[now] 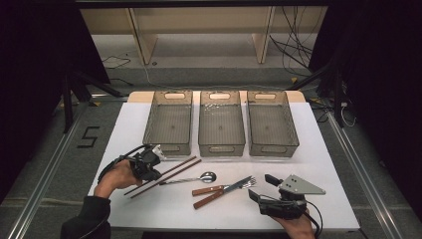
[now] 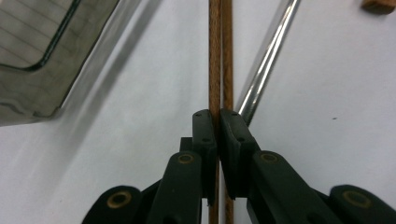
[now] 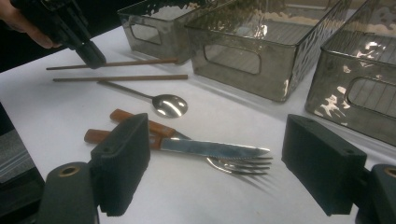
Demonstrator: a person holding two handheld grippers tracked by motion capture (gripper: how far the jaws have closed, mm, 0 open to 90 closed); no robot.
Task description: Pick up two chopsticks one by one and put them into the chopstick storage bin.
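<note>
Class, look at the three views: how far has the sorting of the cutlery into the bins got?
Done: nothing yet; the three bins look empty. In hand: the left gripper is shut on one chopstick. Left: the second chopstick, spoon, knife and fork lie on the table; the right gripper is open.

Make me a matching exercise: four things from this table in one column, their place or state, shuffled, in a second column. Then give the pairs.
1. chopsticks
2. spoon
3. right claw
4. knife

A. lies across the fork
B. open, hovering near the cutlery
C. one clamped in the left claw
D. lies between the chopsticks and the knife

Pairs: 1-C, 2-D, 3-B, 4-A
</note>
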